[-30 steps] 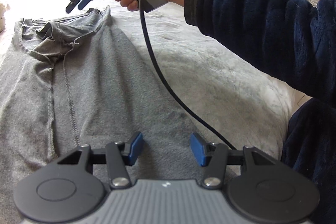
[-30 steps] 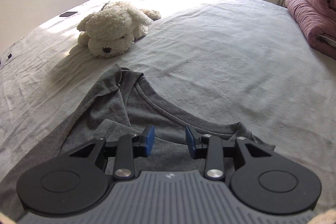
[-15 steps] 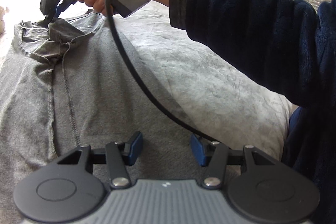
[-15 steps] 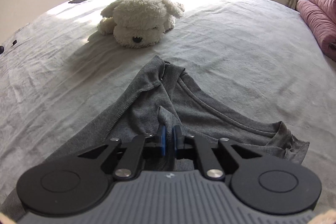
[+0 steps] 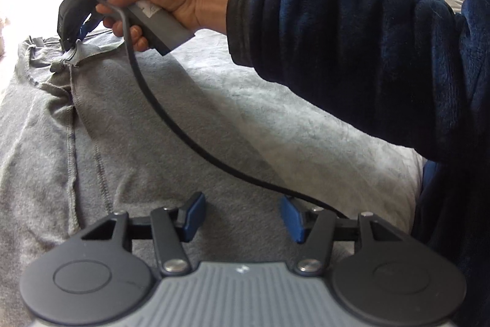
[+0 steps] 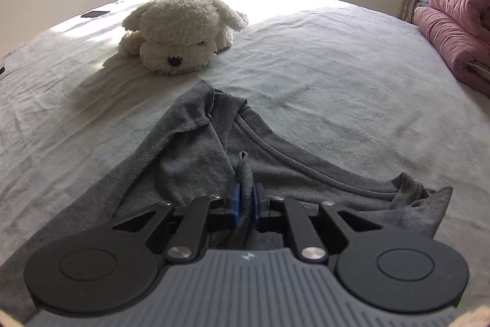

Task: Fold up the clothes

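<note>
My left gripper (image 5: 242, 215): It hung low over the near part of the gray shirt (image 5: 101, 143). Its blue fingers stood about half open and held nothing.

My right gripper (image 6: 246, 201): It sat farther up the shirt, by the neck hole. Its blue pads had just been moving a bit and were almost shut on a small ridge of shirt cloth that stuck up between them.

Where the shirt was: It lay spread on the bed (image 6: 337, 75), bunched and rumpled near the neck.

What could slip: I only had a thin pinch of cloth. If I pulled fast, I think the soft cloth could slide out of my right pads.

What could bunch: My left fingers held nothing, so the near part of the shirt was free. A pull from the neck end alone might drag the whole shirt and make a crooked fold.

What could snag: The black cable (image 5: 183, 131) hung in a loop just over the shirt. It might catch the cloth or my left fingers.

Shirt feel: Soft, floppy knit, with stitched seams and a rolled neck edge.

Bed cover: Pale and fuzzy, a little wrinkled.

Toy dog (image 6: 180, 32): Past the shirt's neck, white, fluffy and round.

Pink blanket (image 6: 453, 29): Far off to the side of the shirt, thick and puffy, folded in a stack.
</note>
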Motion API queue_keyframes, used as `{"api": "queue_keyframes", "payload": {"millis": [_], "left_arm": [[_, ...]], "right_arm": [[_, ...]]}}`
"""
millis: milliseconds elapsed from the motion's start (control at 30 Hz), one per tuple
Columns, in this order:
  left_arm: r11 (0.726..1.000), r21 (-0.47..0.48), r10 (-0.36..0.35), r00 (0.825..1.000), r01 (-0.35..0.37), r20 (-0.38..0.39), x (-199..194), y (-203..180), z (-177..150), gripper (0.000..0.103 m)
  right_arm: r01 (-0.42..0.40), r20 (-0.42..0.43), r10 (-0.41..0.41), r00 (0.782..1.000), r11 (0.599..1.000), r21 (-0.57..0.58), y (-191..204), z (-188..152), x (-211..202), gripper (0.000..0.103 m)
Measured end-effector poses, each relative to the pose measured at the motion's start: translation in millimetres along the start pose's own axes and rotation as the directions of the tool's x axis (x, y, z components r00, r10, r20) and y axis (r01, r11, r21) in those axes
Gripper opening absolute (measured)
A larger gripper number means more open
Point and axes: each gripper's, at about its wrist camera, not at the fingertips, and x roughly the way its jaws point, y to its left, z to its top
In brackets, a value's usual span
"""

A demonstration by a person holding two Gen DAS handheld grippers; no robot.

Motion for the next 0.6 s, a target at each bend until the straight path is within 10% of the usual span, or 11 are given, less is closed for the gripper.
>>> {"api": "queue_keyframes", "payload": {"millis": [167, 300, 400, 500, 600], "left_arm": [[1.000, -0.022, -0.008, 1.000, 0.008, -0.007, -3.3, 2.8, 4.0, 0.056], [1.000, -0.021, -0.006, 1.000, 0.006, -0.008, -4.1, 3.3, 6.6, 0.056], [1.000, -0.011, 0.000, 1.000, 0.000, -0.008, -4.4, 1.6, 8.4, 0.056], [1.000, -0.012, 0.001, 1.000, -0.001, -0.009, 0.4, -1.9, 11.5, 0.057], [1.000, -0.014, 0.000, 1.000, 0.000, -0.009, 1.3, -1.8, 13.7, 0.057]], "right_arm": [[0.079, 0.074, -0.084, 0.994, 0.994, 0.075, -25.1, 7.8, -26.3, 0.015], [0.086, 0.134, -0.108, 0.985, 0.983, 0.165, -66.9, 10.9, -57.4, 0.044], [0.131, 0.116, -0.163, 0.980, 0.961, 0.245, -100.8, 4.0, -69.6, 0.044], [0.141, 0.063, -0.158, 0.985, 0.966, 0.219, -107.6, -9.9, -67.1, 0.012], [0.135, 0.002, -0.137, 0.991, 0.979, 0.152, -93.2, -25.5, -47.4, 0.005]]}}
